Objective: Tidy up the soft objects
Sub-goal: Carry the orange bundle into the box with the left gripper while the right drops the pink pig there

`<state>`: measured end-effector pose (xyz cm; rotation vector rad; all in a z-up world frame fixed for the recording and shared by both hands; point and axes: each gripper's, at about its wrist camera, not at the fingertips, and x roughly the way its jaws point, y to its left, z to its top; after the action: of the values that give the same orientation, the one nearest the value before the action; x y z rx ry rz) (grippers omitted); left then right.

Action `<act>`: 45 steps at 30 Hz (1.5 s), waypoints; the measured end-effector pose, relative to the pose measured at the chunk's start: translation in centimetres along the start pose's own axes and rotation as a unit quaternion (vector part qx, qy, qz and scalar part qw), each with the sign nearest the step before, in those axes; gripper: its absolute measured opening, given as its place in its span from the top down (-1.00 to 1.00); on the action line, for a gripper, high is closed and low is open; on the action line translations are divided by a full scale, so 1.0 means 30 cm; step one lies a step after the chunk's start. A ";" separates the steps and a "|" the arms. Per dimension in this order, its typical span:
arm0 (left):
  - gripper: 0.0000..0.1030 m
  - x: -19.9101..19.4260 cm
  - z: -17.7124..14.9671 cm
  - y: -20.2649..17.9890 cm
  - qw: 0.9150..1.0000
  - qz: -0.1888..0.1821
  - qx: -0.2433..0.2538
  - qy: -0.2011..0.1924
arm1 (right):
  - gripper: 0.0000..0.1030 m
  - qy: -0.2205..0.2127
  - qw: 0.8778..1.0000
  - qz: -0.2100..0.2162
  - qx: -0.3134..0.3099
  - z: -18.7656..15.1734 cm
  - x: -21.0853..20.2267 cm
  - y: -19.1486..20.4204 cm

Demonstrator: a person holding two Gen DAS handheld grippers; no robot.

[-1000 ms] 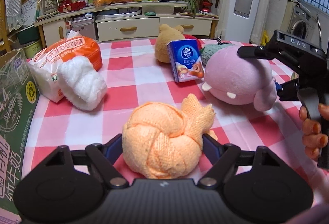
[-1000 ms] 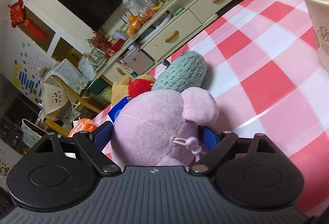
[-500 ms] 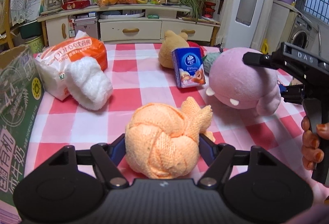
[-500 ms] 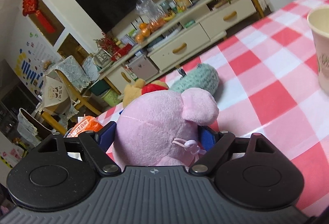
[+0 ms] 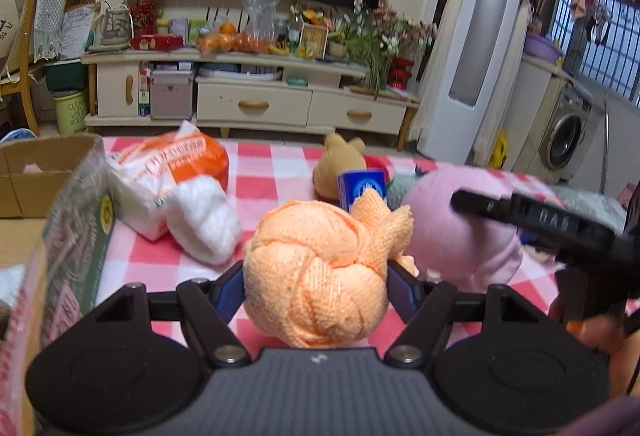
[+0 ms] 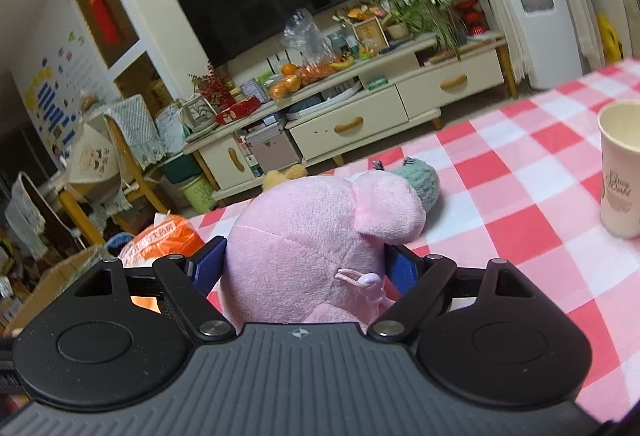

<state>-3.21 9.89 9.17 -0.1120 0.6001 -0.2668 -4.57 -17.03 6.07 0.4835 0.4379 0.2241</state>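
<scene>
Both grippers have lifted, left fingers (image 5: 236, 286) clamping the orange knitted ball (image 5: 316, 276), right fingers (image 6: 206, 264) the pink plush (image 6: 304, 248).

Red-checked worktop (image 6: 516, 195): paper cup (image 6: 620, 171), teal knit toy (image 6: 420, 181), tissue pack (image 5: 168, 171), white towel roll (image 5: 204, 220), milk carton (image 5: 362, 189).

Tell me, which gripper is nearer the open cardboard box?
Left. The left gripper, clamping the orange knitted ball, sits right beside the cardboard box; the right gripper, holding the pink plush toy, is farther.
</scene>
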 end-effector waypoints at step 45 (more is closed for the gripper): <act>-0.39 -0.311 0.081 0.620 0.952 0.180 -0.215 -0.126 | -1.00 0.016 0.963 0.178 -0.201 0.059 0.178 0.432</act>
<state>-5.22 30.43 12.87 -0.4465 0.4052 0.2349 -0.40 -4.89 11.99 0.1542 0.3219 0.6564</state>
